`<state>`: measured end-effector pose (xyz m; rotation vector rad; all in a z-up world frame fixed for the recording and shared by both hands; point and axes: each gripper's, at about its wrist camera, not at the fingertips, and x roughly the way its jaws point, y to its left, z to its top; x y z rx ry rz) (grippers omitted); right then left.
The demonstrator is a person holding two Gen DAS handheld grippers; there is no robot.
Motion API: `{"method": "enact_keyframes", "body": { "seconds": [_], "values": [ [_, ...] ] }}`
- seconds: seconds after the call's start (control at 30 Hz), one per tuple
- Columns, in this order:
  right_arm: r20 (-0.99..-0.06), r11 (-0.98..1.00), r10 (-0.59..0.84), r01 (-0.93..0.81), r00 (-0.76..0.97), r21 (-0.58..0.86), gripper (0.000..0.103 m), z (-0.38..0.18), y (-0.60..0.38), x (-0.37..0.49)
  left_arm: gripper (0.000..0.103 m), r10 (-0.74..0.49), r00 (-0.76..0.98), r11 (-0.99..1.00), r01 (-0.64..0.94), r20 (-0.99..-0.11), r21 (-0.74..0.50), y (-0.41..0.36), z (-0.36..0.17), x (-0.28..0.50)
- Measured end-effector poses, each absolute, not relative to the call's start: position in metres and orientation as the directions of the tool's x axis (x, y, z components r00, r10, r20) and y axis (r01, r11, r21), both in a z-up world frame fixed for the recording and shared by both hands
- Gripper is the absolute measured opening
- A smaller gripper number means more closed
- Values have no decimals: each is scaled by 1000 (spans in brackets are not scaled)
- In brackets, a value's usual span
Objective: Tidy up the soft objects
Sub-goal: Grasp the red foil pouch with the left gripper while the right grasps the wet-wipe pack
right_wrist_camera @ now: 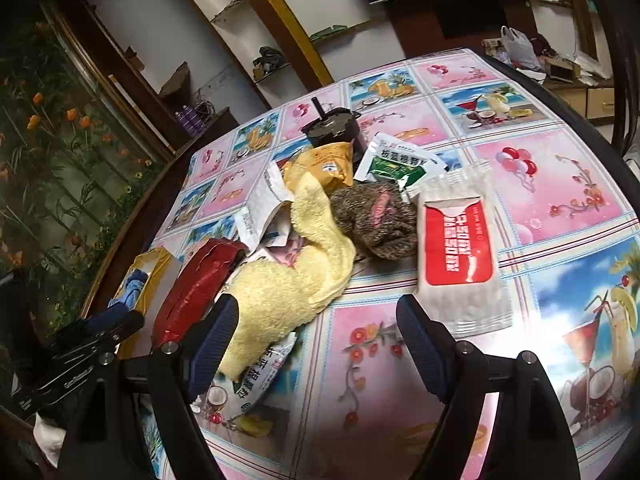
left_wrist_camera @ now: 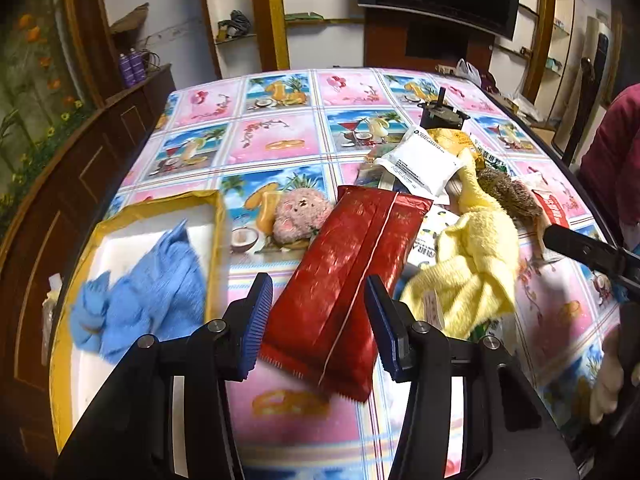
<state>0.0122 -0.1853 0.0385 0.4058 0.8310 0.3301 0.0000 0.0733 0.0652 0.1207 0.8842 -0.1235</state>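
Observation:
A blue cloth lies in a yellow-rimmed white box at the table's left edge. A pink plush sits beside the box. A yellow towel and a brown knitted item lie in the pile at the right; the right wrist view shows the yellow towel and the brown knitted item too. My left gripper is open and empty above a red foil pack. My right gripper is open and empty, its left finger close to the towel.
Packets lie in the pile: a white pouch, a yellow bag, a green and white sachet, a red and white pack. A dark lidded cup stands behind. The patterned tablecloth covers the table.

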Motion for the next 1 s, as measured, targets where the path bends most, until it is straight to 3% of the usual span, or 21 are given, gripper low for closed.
{"method": "enact_keyframes", "body": {
  "seconds": [0.2, 0.33, 0.47, 0.63, 0.83, 0.9, 1.0],
  "values": [
    [-642, 870, 441, -124, 627, 477, 81, 37, -180, 18, 48, -15, 589, 982, 162, -808, 100, 71, 47, 35],
    [-641, 863, 436, -92, 631, 496, 81, 35, -190, 21, 61, -23, 590, 990, 128, -807, 66, 83, 45, 45],
    [-598, 845, 372, 8, 710, 535, 81, 47, -230, 18, 61, -69, 580, 988, 153, -811, 25, 84, 44, 45],
    [-676, 878, 260, 123, 690, 463, 81, 43, -257, 27, 61, -179, 554, 972, 225, -813, -61, 79, 45, 44],
    [-760, 924, 236, 102, 606, 369, 81, 22, -234, 44, 63, -230, 538, 949, 310, -811, -64, 67, 45, 40],
    [-773, 943, 203, 92, 601, 319, 81, 19, -225, 45, 71, -232, 534, 940, 339, -813, -45, 62, 43, 37],
    [-795, 967, 152, 79, 588, 244, 81, 14, -217, 48, 71, -146, 534, 933, 353, -833, 63, 48, 34, 37]
  ]
}}
